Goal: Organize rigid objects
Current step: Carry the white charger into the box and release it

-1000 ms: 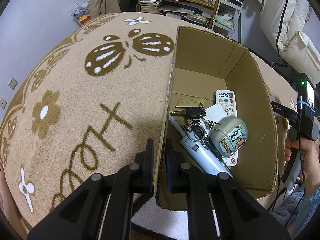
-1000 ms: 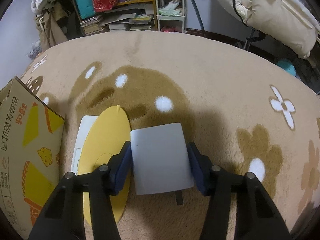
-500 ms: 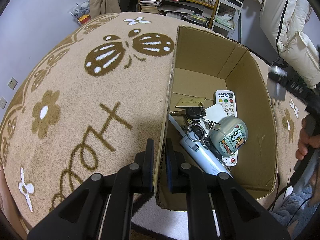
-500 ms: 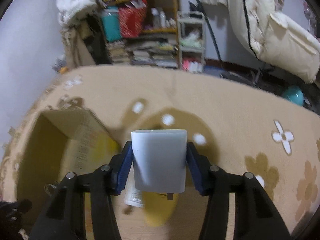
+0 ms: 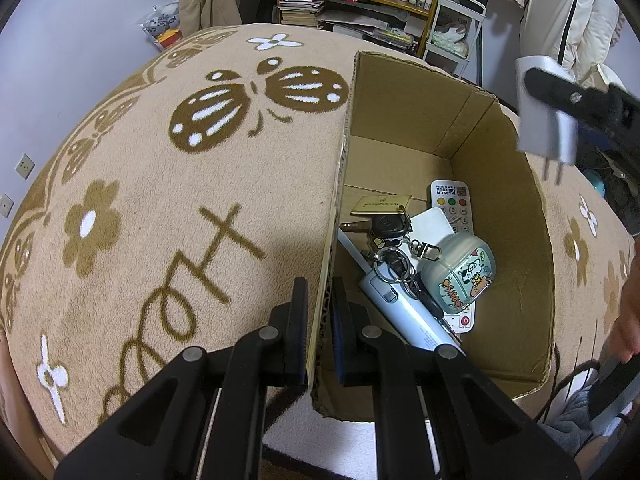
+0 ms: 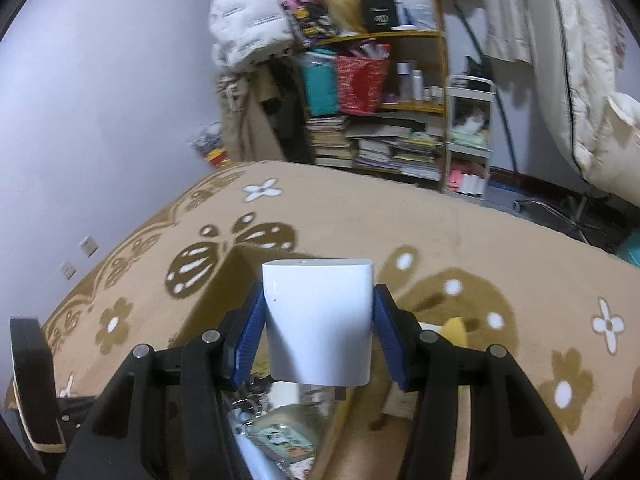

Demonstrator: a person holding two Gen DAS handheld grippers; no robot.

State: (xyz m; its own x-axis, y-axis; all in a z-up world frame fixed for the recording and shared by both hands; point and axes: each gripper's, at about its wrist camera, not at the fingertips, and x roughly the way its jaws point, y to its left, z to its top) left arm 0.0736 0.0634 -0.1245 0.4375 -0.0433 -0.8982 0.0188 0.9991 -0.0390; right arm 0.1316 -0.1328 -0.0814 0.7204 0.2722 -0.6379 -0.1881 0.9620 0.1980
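Soft, even indoor light falls on both fisheye views, whose dark rounded corners bend the blanket (image 5: pixel 160 208) into a dome, with the left view sharp, mild shadow inside the cardboard box (image 5: pixel 500 200), and the right view's lower part smeared with blur.

You see a pale purple wall (image 6: pixel 120 80) behind a soft tan blanket (image 5: pixel 160 200) with brown flowers and a butterfly. A wooden shelf (image 6: pixel 400 36) holds bags, bottles and stacks of books (image 6: pixel 332 140). A white puffy quilt (image 6: pixel 592 100) hangs on your right.
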